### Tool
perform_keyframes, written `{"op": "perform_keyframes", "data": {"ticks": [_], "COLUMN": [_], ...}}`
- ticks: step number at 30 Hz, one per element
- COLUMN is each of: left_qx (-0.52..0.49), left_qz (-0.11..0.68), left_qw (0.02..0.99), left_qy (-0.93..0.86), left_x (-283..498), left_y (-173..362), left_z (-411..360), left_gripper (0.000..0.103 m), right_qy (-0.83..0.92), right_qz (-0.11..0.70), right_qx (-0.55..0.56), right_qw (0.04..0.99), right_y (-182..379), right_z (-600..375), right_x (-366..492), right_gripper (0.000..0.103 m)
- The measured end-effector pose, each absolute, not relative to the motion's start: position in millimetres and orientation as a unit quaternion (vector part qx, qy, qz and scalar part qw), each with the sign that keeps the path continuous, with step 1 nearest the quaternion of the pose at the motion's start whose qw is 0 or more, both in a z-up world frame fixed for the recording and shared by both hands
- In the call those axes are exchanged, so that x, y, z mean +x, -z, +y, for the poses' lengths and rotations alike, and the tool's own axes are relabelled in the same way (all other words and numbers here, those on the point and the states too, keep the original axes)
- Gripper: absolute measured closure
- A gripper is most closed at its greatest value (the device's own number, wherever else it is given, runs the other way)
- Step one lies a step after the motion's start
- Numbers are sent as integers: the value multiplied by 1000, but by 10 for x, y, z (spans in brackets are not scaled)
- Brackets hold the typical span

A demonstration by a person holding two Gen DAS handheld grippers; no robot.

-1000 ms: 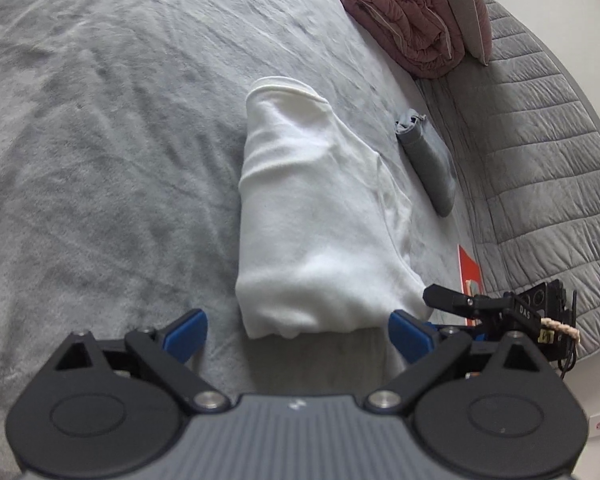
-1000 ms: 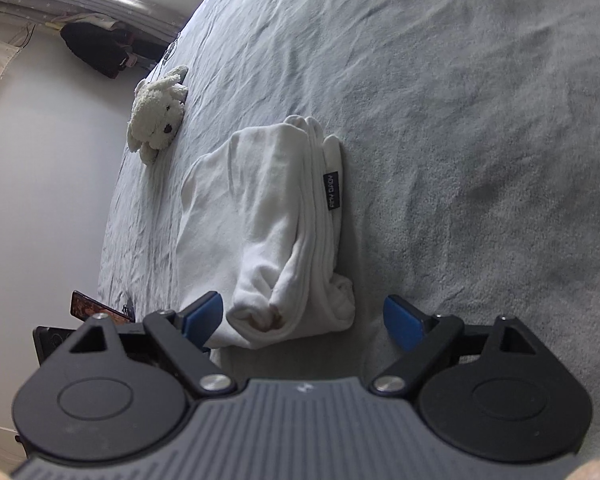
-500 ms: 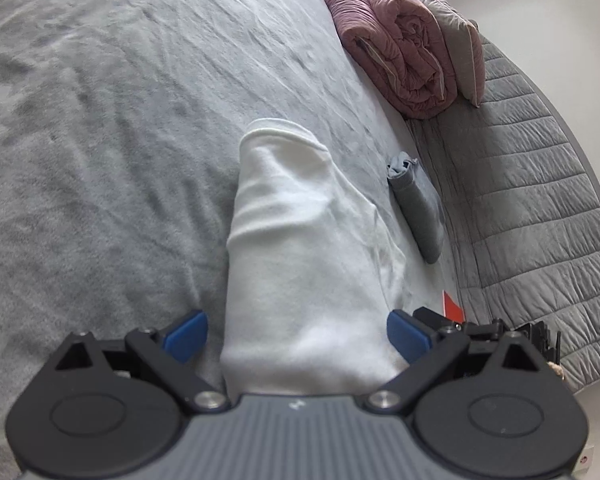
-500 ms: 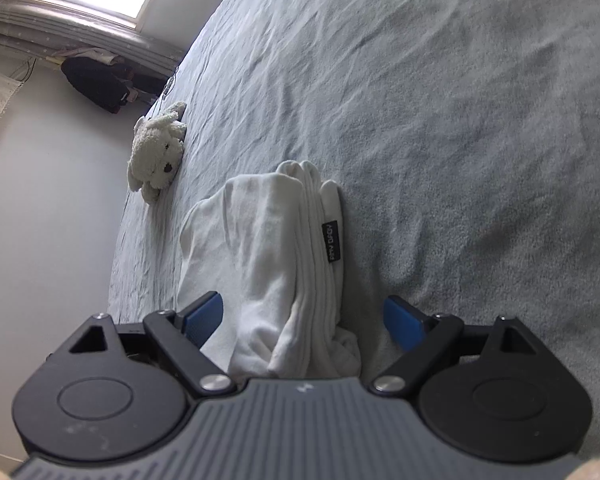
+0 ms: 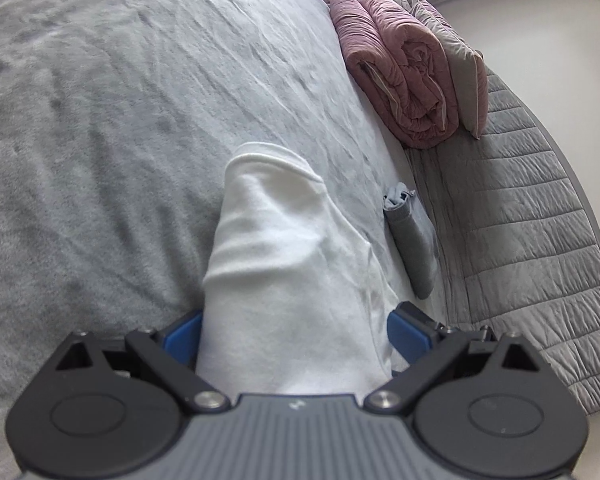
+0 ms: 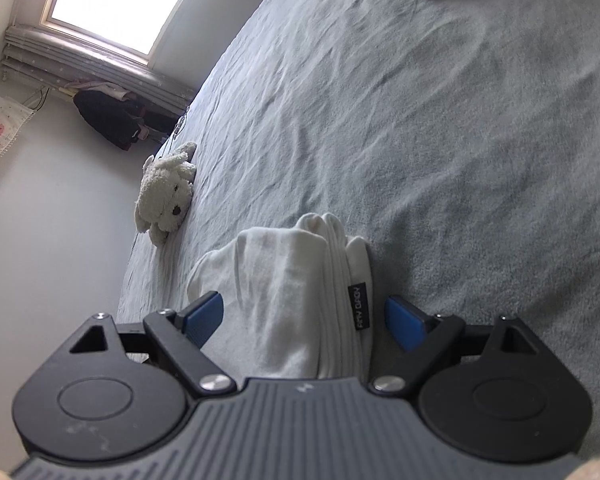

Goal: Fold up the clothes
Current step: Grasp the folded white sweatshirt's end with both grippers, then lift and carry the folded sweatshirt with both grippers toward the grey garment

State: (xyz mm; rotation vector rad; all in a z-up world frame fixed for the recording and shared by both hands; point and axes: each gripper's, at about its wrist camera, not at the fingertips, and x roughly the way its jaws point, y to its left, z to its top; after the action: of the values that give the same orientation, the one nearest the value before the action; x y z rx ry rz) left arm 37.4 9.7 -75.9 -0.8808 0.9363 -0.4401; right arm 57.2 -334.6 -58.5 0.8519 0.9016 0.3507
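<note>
Lower centre of both views: folded white garment (image 5: 284,280), creased, between spread left tool (image 5: 294,330) and spread right tool (image 6: 304,316) on grey bed (image 5: 100,120).

Soft daylight from a glaring window (image 6: 112,8); the bed (image 6: 440,128) is slightly blurred, edges strongly bent, corners dark.

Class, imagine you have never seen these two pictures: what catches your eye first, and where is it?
A folded white garment fills the middle, lying on the grey bed between the open jaws of the left gripper and right gripper. Next, a rolled pink quilt sits at the bed's far edge in the left view. A white plush dog lies near the bed's edge in the right view.
</note>
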Motion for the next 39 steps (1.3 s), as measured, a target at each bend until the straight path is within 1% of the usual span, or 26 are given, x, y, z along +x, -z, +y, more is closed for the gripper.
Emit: {"op": "perform_keyframes", "data": {"ticks": [4,6,8,9,10,11,13,15,17,21,26,30,33,35,36,37,39], "left_qx": [-423,-424,-417,-410,-402,-392,-372,-361,-359,-352,-352,-351,-340,-338,-345,-351,-362], "left_qz": [423,419,419,421,423,426,432,436,437,433,422,430,438,441,442,442,438], "left_qw": [780,783,790,794,798,802,811,816,817,823,826,822,824,824,821,817,814], "left_qy": [187,176,164,158,152,145,129,119,113,109,120,126,116,110,112,114,120], "left_x": [395,400,406,405,403,400,399,396,387,359,342,369,390,396,398,400,394], "left_y": [770,767,747,730,710,692,659,638,608,505,343,335,435,524,570,616,656], "left_z": [85,65,30,12,-5,-20,-43,-55,-61,-86,-159,-279,-351,-335,-307,-280,-251], "left_gripper": [8,10,13,16,21,24,37,43,45,50,51,51,50,50,49,47,46], "right_qy": [-153,-145,-132,-125,-118,-112,-108,-106,-106,-111,-104,-93,-88,-87,-89,-95,-106], "right_qz": [406,401,400,401,401,403,404,403,400,394,392,405,420,429,433,434,431], "right_qx": [389,385,382,381,379,379,390,398,399,403,411,394,401,408,412,416,422], "right_qw": [813,818,823,824,825,825,820,818,818,819,816,820,810,801,797,794,791], "right_y": [583,577,571,567,564,559,567,563,530,436,323,272,377,461,500,528,574], "right_z": [-3247,-3206,-3167,-3152,-3138,-3132,-3148,-3160,-3139,-3079,-3155,-3229,-3306,-3353,-3380,-3395,-3411], "right_x": [604,609,614,615,616,617,608,595,584,599,556,538,535,535,522,510,485], "right_gripper": [13,16,24,26,33,43,51,55,58,59,59,59,56,51,49,46,43]}}
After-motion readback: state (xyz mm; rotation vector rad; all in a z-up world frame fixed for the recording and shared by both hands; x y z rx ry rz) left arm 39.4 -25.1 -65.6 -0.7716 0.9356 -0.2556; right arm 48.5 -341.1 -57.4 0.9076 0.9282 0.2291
